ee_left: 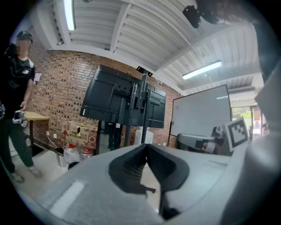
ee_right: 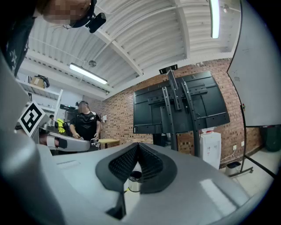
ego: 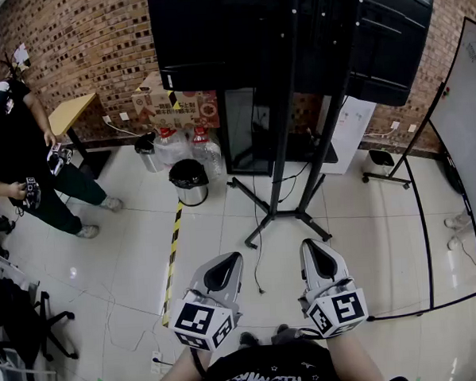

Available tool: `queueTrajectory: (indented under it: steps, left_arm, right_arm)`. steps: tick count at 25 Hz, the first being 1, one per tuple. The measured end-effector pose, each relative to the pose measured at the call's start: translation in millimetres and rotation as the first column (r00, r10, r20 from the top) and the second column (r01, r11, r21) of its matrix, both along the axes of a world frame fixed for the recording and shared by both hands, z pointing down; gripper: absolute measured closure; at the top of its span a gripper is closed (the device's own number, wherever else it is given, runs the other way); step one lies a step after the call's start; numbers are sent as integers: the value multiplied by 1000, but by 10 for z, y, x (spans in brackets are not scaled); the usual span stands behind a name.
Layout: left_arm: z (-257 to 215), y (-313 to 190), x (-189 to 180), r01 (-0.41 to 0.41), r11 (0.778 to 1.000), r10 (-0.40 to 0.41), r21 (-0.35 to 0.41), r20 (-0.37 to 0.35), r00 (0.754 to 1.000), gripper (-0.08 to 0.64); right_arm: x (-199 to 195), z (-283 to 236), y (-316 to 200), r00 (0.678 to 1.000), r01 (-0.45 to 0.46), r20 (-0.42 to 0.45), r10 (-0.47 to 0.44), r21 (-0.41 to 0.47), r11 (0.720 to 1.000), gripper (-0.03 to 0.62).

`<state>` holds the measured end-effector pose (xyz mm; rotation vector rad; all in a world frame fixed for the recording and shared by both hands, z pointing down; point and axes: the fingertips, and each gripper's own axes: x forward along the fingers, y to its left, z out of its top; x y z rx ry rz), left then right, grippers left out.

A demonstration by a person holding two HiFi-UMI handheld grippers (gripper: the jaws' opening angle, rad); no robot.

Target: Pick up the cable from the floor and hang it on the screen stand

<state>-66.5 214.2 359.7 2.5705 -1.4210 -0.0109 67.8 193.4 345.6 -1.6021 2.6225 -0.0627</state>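
Nothing of the task is done yet. My left hand-held gripper [ego: 226,264] hangs near my body, jaws pressed together on nothing. The thin black cable [ego: 258,260] lies on the pale tiled floor [ego: 368,250], just ahead between both tools. My right hand-held gripper [ego: 314,253] is likewise closed and empty. The black metal screen stand [ego: 286,159] bears no cable; picking up and hanging remain.
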Motion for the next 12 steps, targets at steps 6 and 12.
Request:
queueTrajectory:
  steps: [6, 12]
  left_arm:
    - [123, -166, -240, 25, 999, -25, -22, 10, 1000, 555]
    - [239, -409, -296, 62, 997, -61, -46, 24, 998, 554]
  right_arm:
    - [3, 146, -107, 999, -34, -2, 34, -29, 999, 584]
    - [-62, 266, -428, 998, -17, -65, 16, -9, 1000, 584]
